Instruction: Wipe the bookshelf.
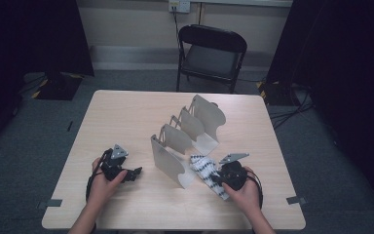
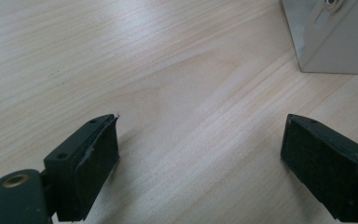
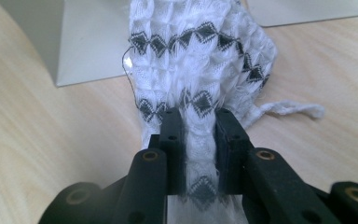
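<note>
White patterned cloth [image 3: 200,56], one piece, is pinched in the right gripper [image 3: 199,140]; the left gripper [image 2: 200,163] gapes empty. Four metal dividers [image 1: 168,161] stand on one pale wooden table [image 1: 126,112]; one black chair [image 1: 212,53] sits beyond.

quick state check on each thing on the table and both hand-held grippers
left hand-held gripper: open, nothing between its jaws, over bare table
right hand-held gripper: shut on the knitted cloth
knitted cloth: bunched, pinched, lying on the table
metal rack: upright, slots empty
folding chair: unfolded, unoccupied
</note>
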Demonstrator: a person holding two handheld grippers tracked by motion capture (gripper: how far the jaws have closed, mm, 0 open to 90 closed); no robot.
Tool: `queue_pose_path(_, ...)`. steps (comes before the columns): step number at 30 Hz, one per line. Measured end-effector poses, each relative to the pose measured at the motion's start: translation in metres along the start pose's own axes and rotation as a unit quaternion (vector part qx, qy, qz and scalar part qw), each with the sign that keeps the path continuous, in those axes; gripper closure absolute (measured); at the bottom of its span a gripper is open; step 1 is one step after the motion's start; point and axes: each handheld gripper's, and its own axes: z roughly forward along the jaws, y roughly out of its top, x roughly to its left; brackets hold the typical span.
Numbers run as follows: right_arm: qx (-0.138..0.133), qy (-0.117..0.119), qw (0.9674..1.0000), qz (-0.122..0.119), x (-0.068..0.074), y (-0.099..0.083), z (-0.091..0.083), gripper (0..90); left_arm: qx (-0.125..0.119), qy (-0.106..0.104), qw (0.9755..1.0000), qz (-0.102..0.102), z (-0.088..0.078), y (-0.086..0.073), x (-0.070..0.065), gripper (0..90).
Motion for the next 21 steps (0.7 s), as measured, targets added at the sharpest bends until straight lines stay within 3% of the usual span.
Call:
queue_pose_path(10, -0.005, -0.023, 0.9997, -0.012, -0.002, 0.027, 0.013, 71.8, 0.0, 0.0, 1.0, 0.001, 0.0, 0.0, 0.0, 11.0)
queue_pose_path(14, -0.011, -0.023, 0.9994, -0.023, -0.003, 0.034, 0.02, 65.0, -0.001, -0.001, 1.0, -0.001, 0.0, 0.0, 0.0, 10.9)
queue_pose_path(16, -0.014, -0.023, 0.9994, -0.022, -0.003, 0.035, 0.021, 62.2, -0.002, -0.001, 1.0, -0.001, 0.0, 0.0, 0.0, 10.9)
queue_pose_path(18, -0.02, -0.026, 0.9993, -0.018, -0.005, 0.034, 0.018, 53.6, -0.001, -0.001, 1.0, -0.001, 0.0, 0.0, 0.0, 10.9)
queue_pose_path(21, -0.035, -0.021, 0.9991, 0.002, -0.01, 0.029, 0.008, 51.8, 0.001, 0.0, 1.0, 0.001, 0.0, 0.0, 0.0, 10.9)
